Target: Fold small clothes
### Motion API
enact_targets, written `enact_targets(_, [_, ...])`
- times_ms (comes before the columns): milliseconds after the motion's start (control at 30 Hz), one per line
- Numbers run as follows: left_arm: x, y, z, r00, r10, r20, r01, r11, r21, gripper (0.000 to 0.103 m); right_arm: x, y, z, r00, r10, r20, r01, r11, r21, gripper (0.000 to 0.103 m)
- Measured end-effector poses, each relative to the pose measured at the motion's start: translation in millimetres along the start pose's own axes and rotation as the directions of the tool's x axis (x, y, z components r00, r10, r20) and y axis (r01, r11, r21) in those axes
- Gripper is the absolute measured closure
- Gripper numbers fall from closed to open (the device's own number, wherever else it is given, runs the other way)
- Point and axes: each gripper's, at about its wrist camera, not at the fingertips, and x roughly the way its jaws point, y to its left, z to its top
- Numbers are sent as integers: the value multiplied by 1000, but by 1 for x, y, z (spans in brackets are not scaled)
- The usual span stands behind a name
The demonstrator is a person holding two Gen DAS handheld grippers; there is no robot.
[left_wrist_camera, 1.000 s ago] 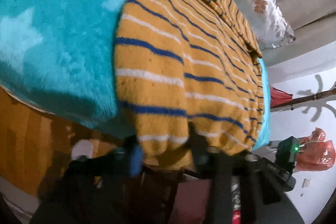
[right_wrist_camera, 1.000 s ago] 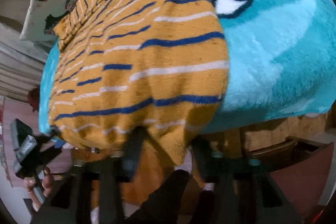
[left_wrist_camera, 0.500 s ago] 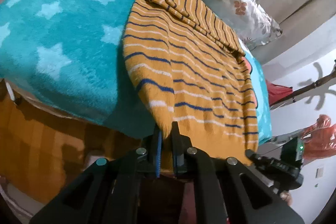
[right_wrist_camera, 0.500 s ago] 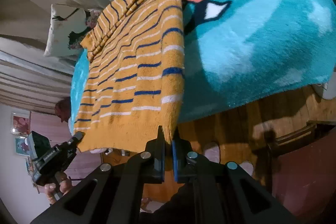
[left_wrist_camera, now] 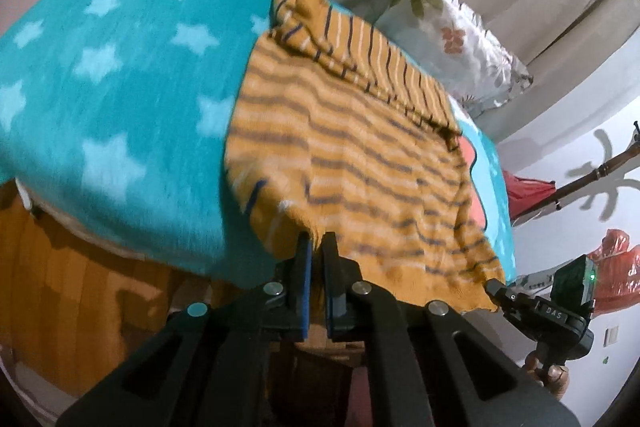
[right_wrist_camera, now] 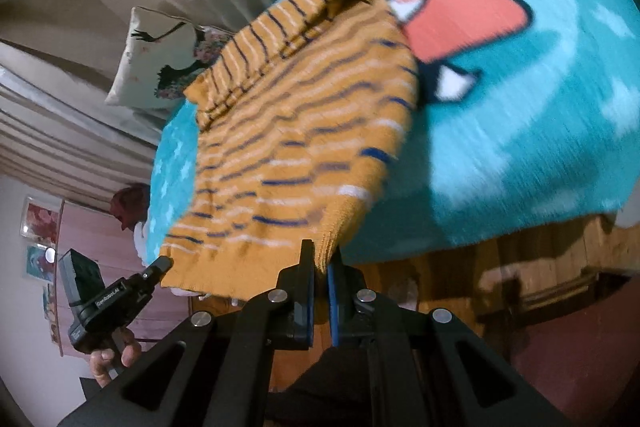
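I have my left gripper [left_wrist_camera: 316,241] and right gripper [right_wrist_camera: 321,254] each clenched on a near hem corner of the striped sweater [left_wrist_camera: 360,155], which fills mid-frame over the teal blanket [left_wrist_camera: 120,99]

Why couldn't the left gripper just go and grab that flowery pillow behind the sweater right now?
Probably not as things stand: the left gripper is shut on a corner of the striped sweater's hem, so its fingers are occupied. The floral pillow lies beyond the sweater's far end, and the sweater would have to be let go first.
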Motion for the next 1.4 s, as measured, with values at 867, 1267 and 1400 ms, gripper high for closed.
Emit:
enact_targets(867, [217, -34, 355, 995, -76, -64, 83, 990, 112, 71, 197, 34, 359, 957, -288, 24, 275, 935, 224, 84])
enact_targets(1267, [148, -52, 314, 994, 60, 90, -75, 983, 167, 41, 158, 37, 386, 949, -296, 107, 281, 951, 132, 50])
enact_targets(1400, [125, -50, 261, 991, 115, 70, -122, 987, 108, 40, 158, 56, 368, 950, -307, 63, 312, 946, -94, 48])
